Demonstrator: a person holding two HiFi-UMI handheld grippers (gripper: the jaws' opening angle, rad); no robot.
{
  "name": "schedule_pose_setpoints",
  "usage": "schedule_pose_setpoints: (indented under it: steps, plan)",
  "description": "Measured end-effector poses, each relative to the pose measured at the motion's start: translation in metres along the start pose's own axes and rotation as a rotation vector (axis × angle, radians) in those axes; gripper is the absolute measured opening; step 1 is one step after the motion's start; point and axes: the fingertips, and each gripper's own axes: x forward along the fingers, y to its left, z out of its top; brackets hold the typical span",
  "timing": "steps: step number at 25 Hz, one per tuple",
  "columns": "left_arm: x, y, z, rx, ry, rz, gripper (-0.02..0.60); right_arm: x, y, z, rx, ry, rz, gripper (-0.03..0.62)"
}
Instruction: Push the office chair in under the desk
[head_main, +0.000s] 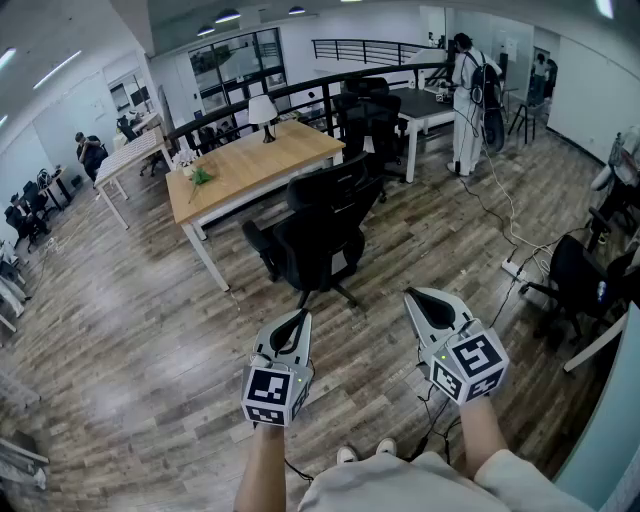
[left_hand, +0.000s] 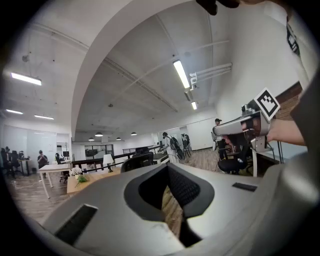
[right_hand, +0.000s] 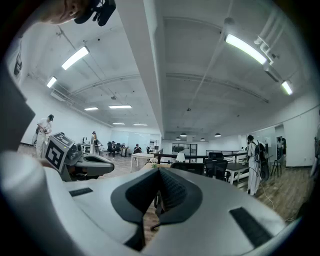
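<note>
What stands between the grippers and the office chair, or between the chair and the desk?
Nothing visible. Only bare floor lies between the left gripper, the right gripper and the office chair. The chair stands beside the desk and hides part of that gap.

The head camera looked steeply down from high up, past the left gripper (head_main: 299, 320) and the right gripper (head_main: 416, 298), to the black wheeled office chair (head_main: 320, 235) and the long light wooden desk (head_main: 250, 165) a little way ahead. Each gripper camera sat low behind its own jaws, facing forward across the room. All three views shared that desk.
</note>
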Motion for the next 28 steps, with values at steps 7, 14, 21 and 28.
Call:
schedule_pose_setpoints:
  steps: [7, 14, 21, 28]
  plan:
    - [0.006, -0.012, 0.0, 0.0, 0.005, -0.005, 0.011, -0.006, -0.009, -0.006, 0.016, -0.011, 0.008, -0.002]
    - [0.017, -0.02, -0.001, 0.002, 0.015, 0.008, 0.011, -0.013, -0.029, -0.005, 0.055, -0.054, 0.019, 0.018]
    - [0.024, -0.035, -0.003, 0.011, 0.027, 0.037, 0.011, -0.014, -0.042, -0.015, 0.041, -0.027, 0.092, 0.008]
    - [0.051, -0.037, -0.006, 0.013, 0.03, 0.037, 0.011, 0.002, -0.065, -0.028, 0.07, -0.001, 0.12, 0.002]
